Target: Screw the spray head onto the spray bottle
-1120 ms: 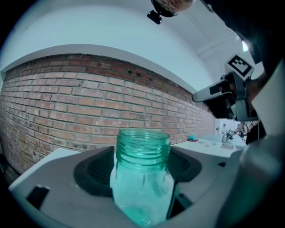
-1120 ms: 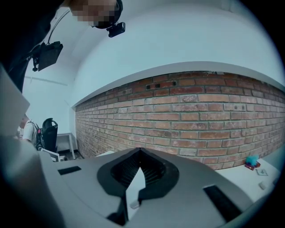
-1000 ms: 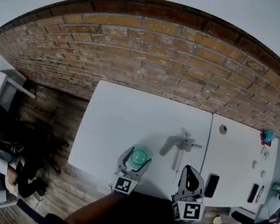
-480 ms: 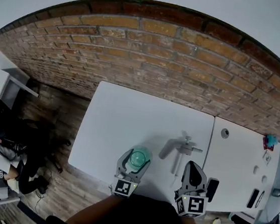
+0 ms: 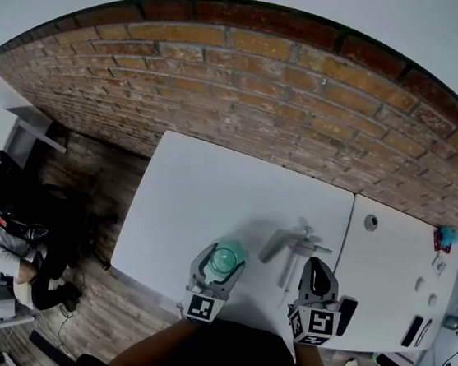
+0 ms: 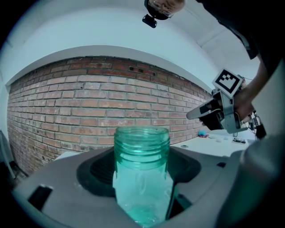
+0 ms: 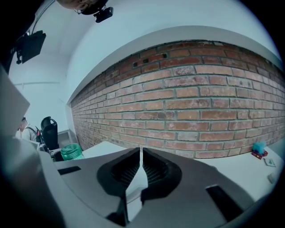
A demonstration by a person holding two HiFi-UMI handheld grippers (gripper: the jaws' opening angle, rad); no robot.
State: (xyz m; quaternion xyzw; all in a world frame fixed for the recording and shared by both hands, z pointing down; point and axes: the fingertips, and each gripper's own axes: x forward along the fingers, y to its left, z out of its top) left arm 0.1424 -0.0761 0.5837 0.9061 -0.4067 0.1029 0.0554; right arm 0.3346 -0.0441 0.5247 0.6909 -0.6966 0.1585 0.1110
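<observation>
Left fingers (image 6: 95, 171): clenched on the body of the green spray bottle (image 6: 142, 178), which stands upright between them, threaded neck open and bare above them.
Right fingers (image 7: 122, 171): pressed together with nothing between them, hovering over the white bench (image 5: 203, 191).
Spray head (image 5: 301, 247): lies on its side on the bench just ahead of the right fingers and off to the right of the left fingers, touched by neither; its dip tube (image 5: 289, 270) points back toward the right fingers.
Risk, pickup: fingers that are not opened before they go down would likely shove the head across the bench instead of straddling it.
Risk, tube: a long thin tube can swing or catch the rim of the neck, so the collar never seats.
Risk, threads: a head brought in tilted would probably cross-thread and jam.
Risk, bottle: thin plastic may dent or spin inside the left fingers once twisting starts, and turns are lost.
Risk, grip point: pinching the trigger or nozzle rather than the collar would likely give little hold for turning.
</observation>
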